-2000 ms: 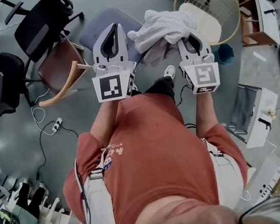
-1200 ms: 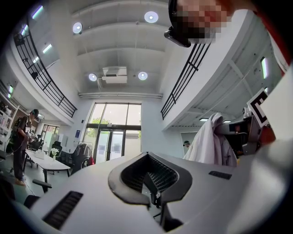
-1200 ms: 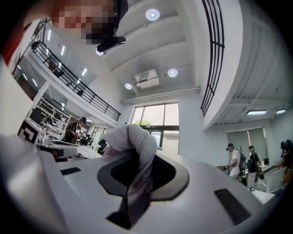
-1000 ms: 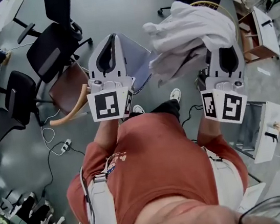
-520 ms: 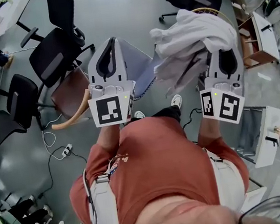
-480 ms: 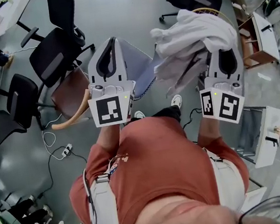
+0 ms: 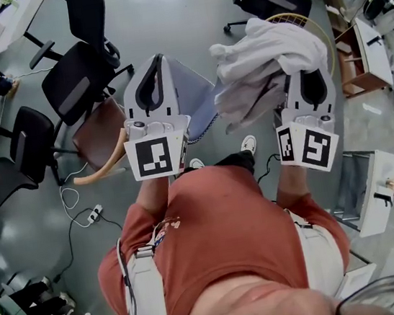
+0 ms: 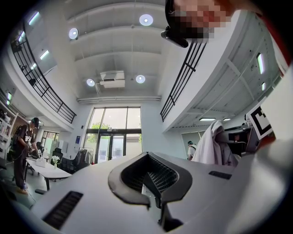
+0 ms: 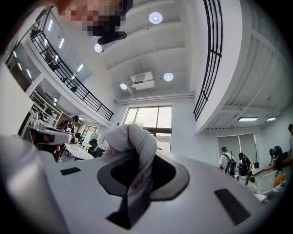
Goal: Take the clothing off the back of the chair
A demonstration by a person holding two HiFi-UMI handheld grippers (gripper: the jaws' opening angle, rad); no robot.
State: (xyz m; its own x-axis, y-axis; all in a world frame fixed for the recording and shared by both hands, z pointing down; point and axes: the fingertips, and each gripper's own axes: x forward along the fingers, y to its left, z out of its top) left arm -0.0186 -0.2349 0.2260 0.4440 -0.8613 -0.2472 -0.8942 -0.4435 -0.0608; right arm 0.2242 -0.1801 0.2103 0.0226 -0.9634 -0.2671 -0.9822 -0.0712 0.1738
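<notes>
I am pinching the white clothing [image 7: 269, 52] in my right gripper [image 7: 306, 87]. My left gripper [image 7: 152, 85] is hanging shut, empty.

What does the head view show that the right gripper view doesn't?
Only the head view: the left gripper with nothing in it, a brown chair on the floor below, and how the cloth bunches over the right jaws.
Only the right gripper view: the jaws clamped on a fold of cloth, tall windows and people far off.
Both: the white garment held by the right gripper.
</notes>
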